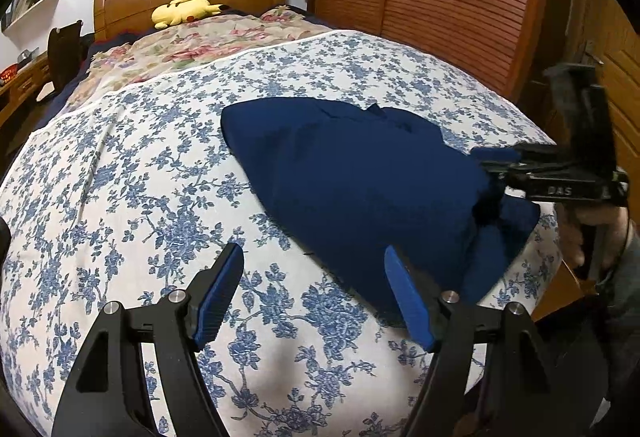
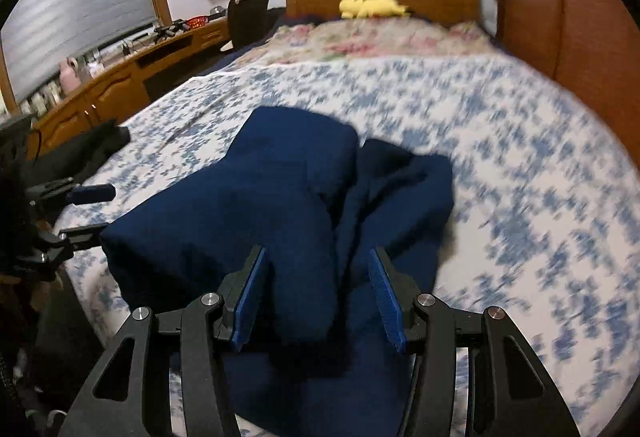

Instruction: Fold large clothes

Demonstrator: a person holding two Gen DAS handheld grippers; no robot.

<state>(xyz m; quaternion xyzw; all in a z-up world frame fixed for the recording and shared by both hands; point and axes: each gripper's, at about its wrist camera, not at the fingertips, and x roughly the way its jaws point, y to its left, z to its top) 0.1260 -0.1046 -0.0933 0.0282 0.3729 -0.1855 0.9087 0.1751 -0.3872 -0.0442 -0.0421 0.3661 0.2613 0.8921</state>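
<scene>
The navy garment (image 1: 352, 181) lies bunched near the bed's (image 1: 120, 177) foot edge. Both your left gripper (image 1: 316, 293) and right gripper (image 2: 316, 293) gape empty; pinch the loose edge and draw it flat.

A: How does the left tool (image 1: 314, 257) stand?
B: Fingers spread wide, nothing between them.
A: The right tool (image 2: 316, 257)?
B: Also parted, blue pads (image 2: 250, 297) facing each other; a hand (image 1: 592, 233) grips its handle.
</scene>
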